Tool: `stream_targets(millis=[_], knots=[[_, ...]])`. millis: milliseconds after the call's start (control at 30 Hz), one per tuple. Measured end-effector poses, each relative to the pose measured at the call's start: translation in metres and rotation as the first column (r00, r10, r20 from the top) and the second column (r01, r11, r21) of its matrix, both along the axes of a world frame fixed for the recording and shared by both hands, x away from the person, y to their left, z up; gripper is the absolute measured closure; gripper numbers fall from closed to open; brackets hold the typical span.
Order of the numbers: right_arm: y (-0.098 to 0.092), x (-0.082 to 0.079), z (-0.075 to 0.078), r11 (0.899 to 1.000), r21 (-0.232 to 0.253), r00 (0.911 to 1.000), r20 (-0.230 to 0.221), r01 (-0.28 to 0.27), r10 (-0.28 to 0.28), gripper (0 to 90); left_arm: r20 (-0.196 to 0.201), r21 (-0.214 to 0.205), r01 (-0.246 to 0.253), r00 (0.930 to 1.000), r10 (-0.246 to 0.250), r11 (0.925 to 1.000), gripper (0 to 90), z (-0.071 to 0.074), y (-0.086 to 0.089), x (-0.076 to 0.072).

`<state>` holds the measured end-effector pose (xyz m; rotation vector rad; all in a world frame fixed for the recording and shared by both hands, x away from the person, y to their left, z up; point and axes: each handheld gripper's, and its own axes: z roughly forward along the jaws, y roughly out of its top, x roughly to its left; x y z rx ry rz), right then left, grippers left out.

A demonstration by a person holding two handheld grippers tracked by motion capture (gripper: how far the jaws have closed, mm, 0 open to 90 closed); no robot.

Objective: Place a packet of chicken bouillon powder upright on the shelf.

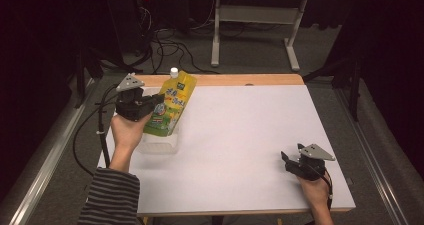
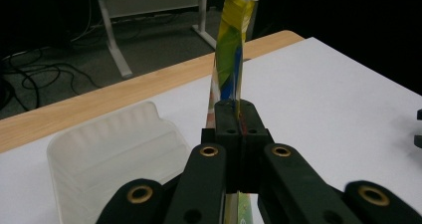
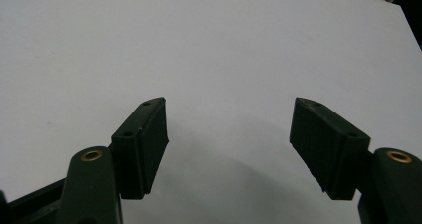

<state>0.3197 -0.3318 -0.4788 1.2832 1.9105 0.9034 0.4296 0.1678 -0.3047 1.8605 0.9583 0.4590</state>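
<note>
Your left gripper (image 1: pixel 156 101) pinches the yellow pouch (image 1: pixel 171 108) (white cap (image 1: pixel 174 72) toward 12 o'clock) above the clear tray (image 1: pixel 161 144). Your right gripper (image 1: pixel 285 157), at 4 o'clock on the table (image 1: pixel 240 135), gapes wide, holding nothing.

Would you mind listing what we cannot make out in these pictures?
- Pouch print: too small and blurred in the high view; edge-on in the left gripper view.
- Pouch bottom: hidden behind the left gripper, whose jaws are shut on it.
- Clear tray: its inside faces away in the left gripper view; the pouch covers part of it in the high view.
- Right gripper: its body is cut off at the bottom edge of the right gripper view.
</note>
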Motion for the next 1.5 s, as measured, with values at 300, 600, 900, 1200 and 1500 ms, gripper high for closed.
stream_targets(millis=[300, 600, 900, 1200, 1500], knots=[[0.000, 0.000, 0.000, 1.000, -0.007, 1.0000, 0.001, -0.002, 0.002, 31.7, 0.010, 0.029, -0.016, 0.9998, 0.016, 0.9995, 90.0, -0.011, 0.004, 0.006], [0.001, 0.000, 0.000, 1.000, -0.015, 1.0000, 0.000, -0.002, 0.002, 31.7, 0.026, 0.029, 0.013, 0.9996, -0.014, 0.9995, 90.0, -0.022, -0.003, 0.007], [0.001, 0.000, 0.000, 1.000, -0.012, 1.0000, 0.003, -0.004, 0.004, 31.7, 0.048, 0.060, 0.017, 0.9986, -0.020, 0.9981, 90.0, -0.032, -0.008, 0.007], [0.001, 0.000, 0.000, 1.000, -0.015, 1.0000, 0.000, -0.002, 0.002, 31.7, 0.036, 0.077, 0.026, 0.9989, -0.029, 0.9967, 90.0, -0.041, -0.005, 0.008], [0.001, 0.000, 0.000, 1.000, -0.019, 1.0000, -0.001, -0.004, 0.004, 31.7, 0.015, 0.089, 0.016, 0.9997, -0.017, 0.9959, 90.0, -0.047, 0.008, 0.005]])
